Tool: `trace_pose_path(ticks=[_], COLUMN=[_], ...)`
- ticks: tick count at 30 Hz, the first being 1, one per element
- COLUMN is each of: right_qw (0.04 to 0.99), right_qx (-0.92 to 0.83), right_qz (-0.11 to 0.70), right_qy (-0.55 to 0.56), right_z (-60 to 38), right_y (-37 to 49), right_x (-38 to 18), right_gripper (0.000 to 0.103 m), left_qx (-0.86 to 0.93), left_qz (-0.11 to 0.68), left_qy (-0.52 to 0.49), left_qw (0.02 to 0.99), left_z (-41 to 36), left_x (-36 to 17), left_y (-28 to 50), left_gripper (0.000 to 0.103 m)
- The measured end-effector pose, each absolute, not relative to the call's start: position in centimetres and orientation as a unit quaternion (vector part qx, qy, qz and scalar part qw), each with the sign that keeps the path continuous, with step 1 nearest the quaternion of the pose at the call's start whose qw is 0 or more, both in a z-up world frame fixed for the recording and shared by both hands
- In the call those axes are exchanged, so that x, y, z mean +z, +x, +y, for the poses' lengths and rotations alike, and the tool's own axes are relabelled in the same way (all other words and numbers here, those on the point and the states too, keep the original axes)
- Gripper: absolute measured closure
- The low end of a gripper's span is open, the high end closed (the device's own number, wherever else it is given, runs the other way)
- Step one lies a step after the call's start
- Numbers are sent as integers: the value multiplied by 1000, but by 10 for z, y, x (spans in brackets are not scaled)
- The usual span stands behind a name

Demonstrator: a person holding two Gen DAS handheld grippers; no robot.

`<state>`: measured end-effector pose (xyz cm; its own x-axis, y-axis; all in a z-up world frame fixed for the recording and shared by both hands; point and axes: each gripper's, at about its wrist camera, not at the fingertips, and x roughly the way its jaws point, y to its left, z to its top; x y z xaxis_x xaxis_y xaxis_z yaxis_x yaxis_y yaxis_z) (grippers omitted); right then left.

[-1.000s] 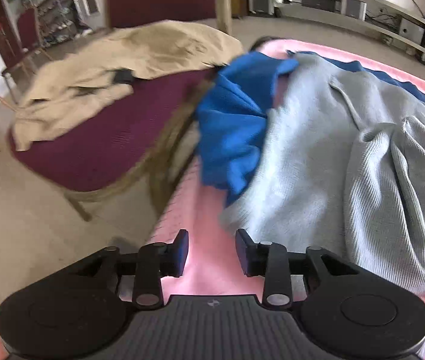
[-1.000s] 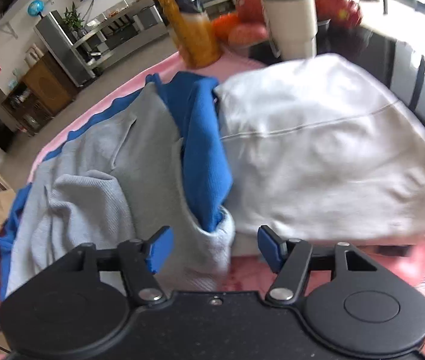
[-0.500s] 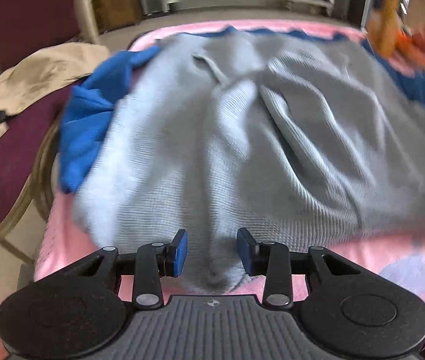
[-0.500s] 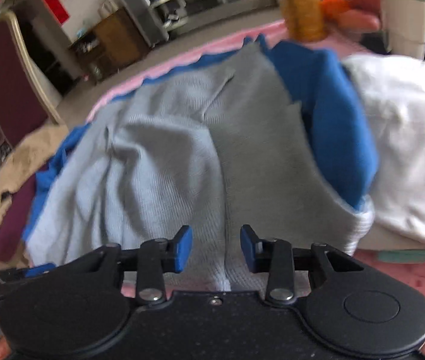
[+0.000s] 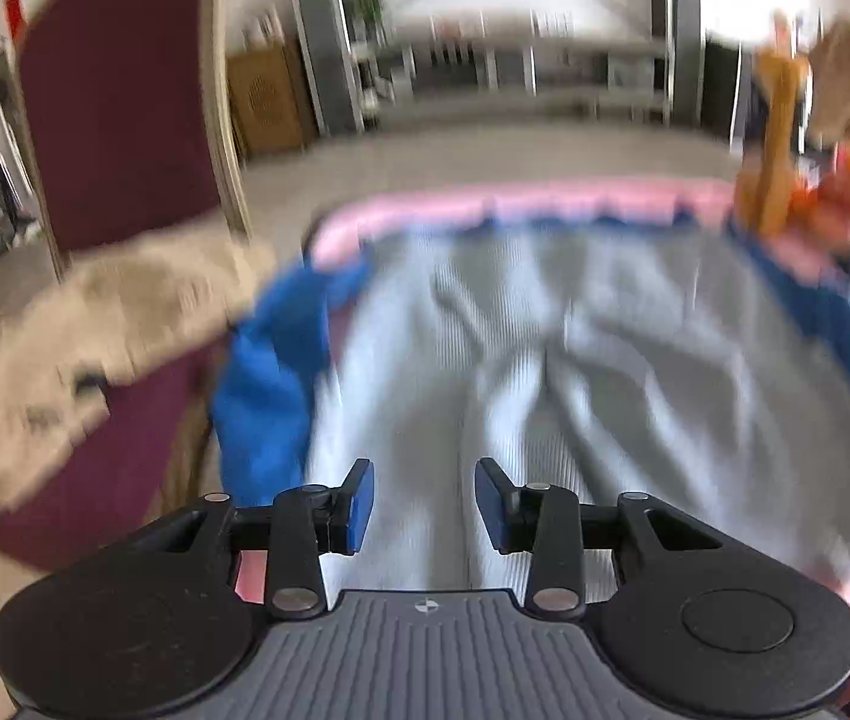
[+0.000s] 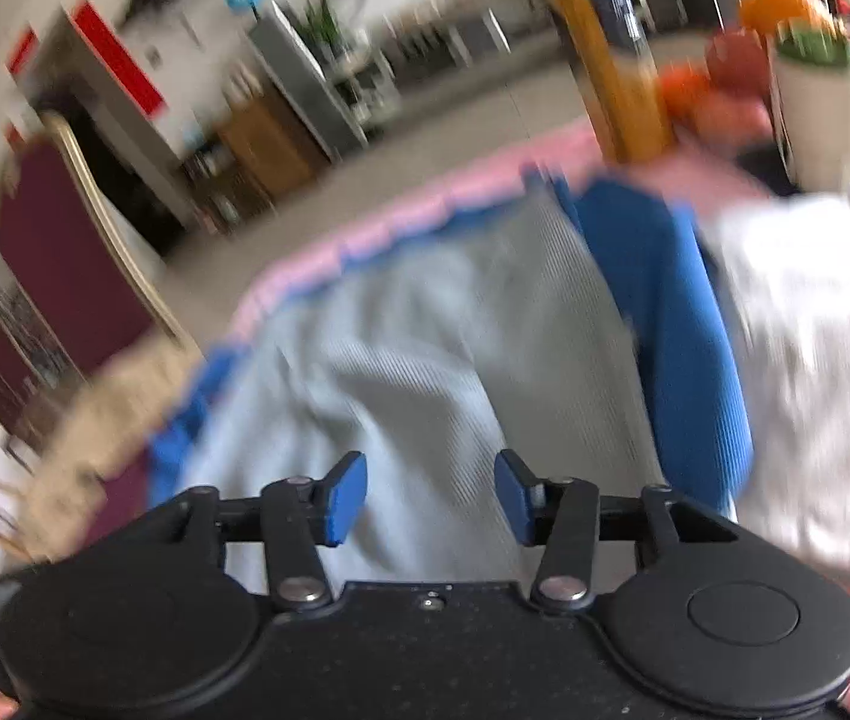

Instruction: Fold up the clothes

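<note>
A grey ribbed sweater (image 5: 574,360) lies spread over a blue garment (image 5: 269,372) on the pink-covered table (image 5: 425,204). My left gripper (image 5: 423,501) hovers open over the sweater's near hem, nothing between its blue pads. In the right wrist view the same grey sweater (image 6: 425,360) fills the middle, with the blue garment (image 6: 688,324) showing along its right side and a white garment (image 6: 826,372) further right. My right gripper (image 6: 430,495) is open above the sweater's near edge. Both views are blurred by motion.
A maroon chair (image 5: 113,120) draped with a beige cloth (image 5: 95,330) stands left of the table. An orange bottle (image 6: 610,54), fruit (image 6: 778,6) and a white cup (image 6: 814,108) sit at the table's far right corner. Shelving lines the far wall.
Both grippers have swung from the table's sides to face the sweater's near hem and moved forward over it. The right gripper's jaws narrowed, then widened a little.
</note>
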<state>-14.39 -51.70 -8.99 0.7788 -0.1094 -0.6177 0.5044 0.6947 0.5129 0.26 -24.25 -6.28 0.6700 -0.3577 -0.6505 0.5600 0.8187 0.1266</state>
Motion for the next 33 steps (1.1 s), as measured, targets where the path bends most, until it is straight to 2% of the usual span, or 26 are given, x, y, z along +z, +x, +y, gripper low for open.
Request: trace_pose_path(ticks=[5,7,12,14,16,18,20,23,28,30,31,33], right_qw=[894,889,872,864,843,825,817,806,786,789,789,794], right_qx=[-167,-200,-282,-314,-343,-354,-358,-362,-371,-374,-373,-380], right_qz=[187,190,197,200,230,258,291,332,377,371,371,362], right_qy=[371,365,348,340,345,357,347,330,321,317,316,307], right_z=[-544,-568,-626,-649,-685,-715,-736,-754,-762,-751,-747,-736], right_y=[-138,-126,-96,-83,-68,-52,-33,-9,9,5,3,-2], right_x=[-31,-42,-70,-81,-107,-127,-146,-170,-197,-196,-195,-188], right_gripper=[41,38,34,26,26,32,47,55,75,96,100,100], left_qx=[-249,-248,-259,-264,-272,-278,-279,-280,-280,-278,-278,-278], left_qz=[244,242,308,331,344,353,353,353,357,356,353,347], left_qy=[132,133,167,181,185,188,192,197,194,191,191,187], left_qw=[928,928,900,888,880,873,872,871,870,872,873,876], left_z=[-267,-282,-331,-348,-359,-367,-370,-374,-374,-372,-371,-365], left_x=[-19,-19,-69,-92,-109,-123,-133,-143,-149,-148,-146,-139], left_y=[15,28,58,63,66,69,73,76,76,74,73,66], left_gripper=[61,59,58,58,58,58,58,58,58,58,58,58])
